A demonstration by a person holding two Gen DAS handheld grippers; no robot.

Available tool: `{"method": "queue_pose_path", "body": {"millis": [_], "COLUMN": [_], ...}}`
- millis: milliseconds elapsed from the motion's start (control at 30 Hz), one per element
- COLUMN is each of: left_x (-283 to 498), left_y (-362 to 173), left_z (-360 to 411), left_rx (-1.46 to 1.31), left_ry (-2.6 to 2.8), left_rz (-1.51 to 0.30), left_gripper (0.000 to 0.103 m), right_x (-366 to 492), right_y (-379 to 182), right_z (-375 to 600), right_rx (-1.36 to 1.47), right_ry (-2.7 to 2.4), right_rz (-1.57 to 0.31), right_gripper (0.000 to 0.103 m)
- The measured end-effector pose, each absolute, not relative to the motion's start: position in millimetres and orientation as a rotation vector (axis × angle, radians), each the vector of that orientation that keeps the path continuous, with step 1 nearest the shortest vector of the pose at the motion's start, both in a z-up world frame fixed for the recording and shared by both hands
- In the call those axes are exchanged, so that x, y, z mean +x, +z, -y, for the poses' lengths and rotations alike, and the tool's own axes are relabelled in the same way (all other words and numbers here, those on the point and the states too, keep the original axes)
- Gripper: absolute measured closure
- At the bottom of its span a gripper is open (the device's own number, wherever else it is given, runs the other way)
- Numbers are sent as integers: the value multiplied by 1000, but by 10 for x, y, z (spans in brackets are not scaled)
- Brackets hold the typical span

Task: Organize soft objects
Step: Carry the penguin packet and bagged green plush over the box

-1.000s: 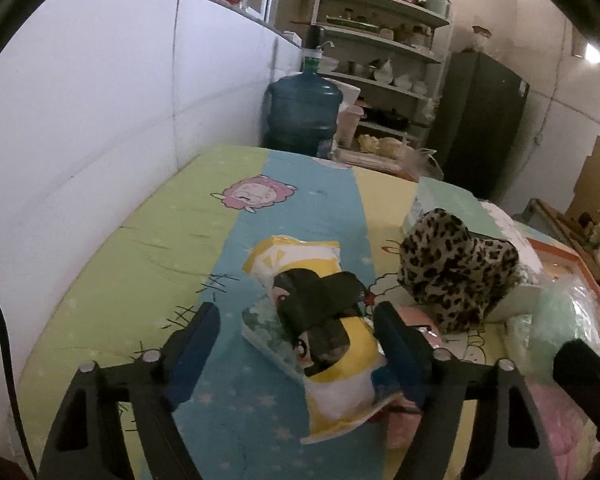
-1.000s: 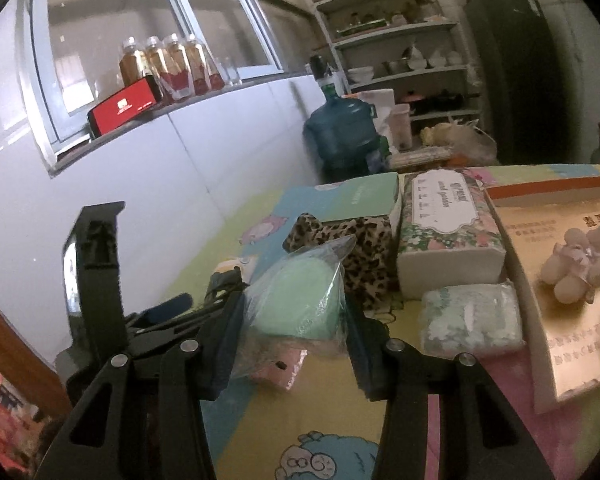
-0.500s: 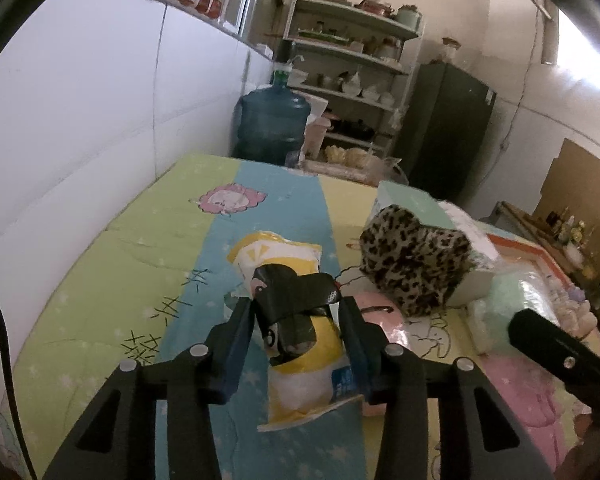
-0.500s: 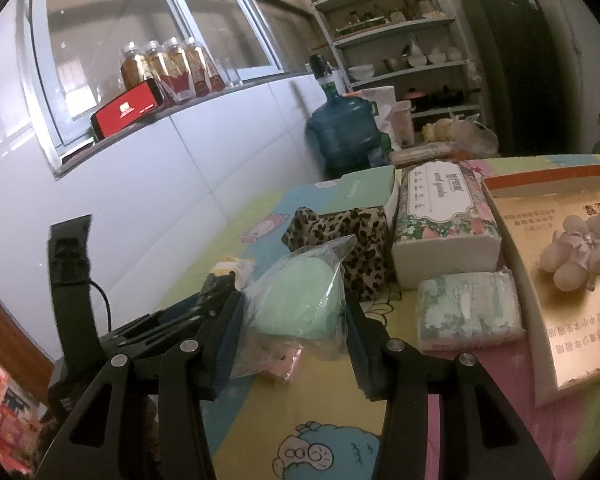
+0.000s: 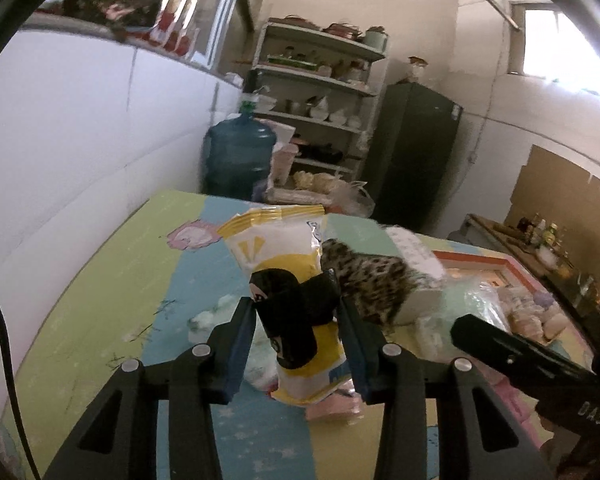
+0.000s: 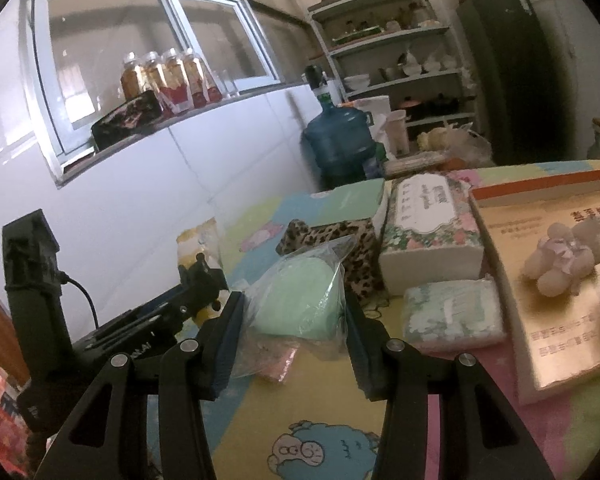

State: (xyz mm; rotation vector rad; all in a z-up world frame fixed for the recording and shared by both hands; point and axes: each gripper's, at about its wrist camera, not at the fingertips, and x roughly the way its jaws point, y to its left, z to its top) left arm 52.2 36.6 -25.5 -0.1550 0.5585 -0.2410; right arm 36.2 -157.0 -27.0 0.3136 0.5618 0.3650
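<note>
My left gripper (image 5: 296,308) is shut on a yellow and white soft packet (image 5: 278,248) with a black cartoon print, held upright above the cartoon tablecloth (image 5: 100,300). The right wrist view shows this left gripper (image 6: 198,276) low on the left with the packet (image 6: 198,244) sticking up from it. My right gripper (image 6: 294,304) is shut on a clear plastic bag with a pale green soft thing (image 6: 300,300) inside, just above the cloth. A leopard-print soft item (image 6: 340,240) lies behind the bag.
A floral tissue box (image 6: 428,224), a small tissue pack (image 6: 452,312) and a gold box (image 6: 540,340) with a pale plush toy (image 6: 560,264) fill the right side. A pink packet (image 6: 276,360) lies under the bag. Beyond the table stand a water jug (image 5: 240,156) and shelves (image 5: 324,80).
The left jaws closed from wide apart onto the yellow packet and raised it off the cloth, tipping it upright. The right gripper kept its hold on the green bag and stayed put.
</note>
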Motion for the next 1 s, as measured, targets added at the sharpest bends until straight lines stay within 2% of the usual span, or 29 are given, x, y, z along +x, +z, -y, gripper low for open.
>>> {"method": "queue_pose_path", "body": {"millis": [1000], "left_x": [445], "left_y": [43], "left_z": [420], "left_rx": [-58], "left_ry": [-401], "left_rz": [-491], "left_gripper": [63], "right_x": [51], "right_y": [-152], "right_z": [2241], "right_rx": [374], "right_ry": [246], "right_rz": [-463], "right_gripper": [53]}}
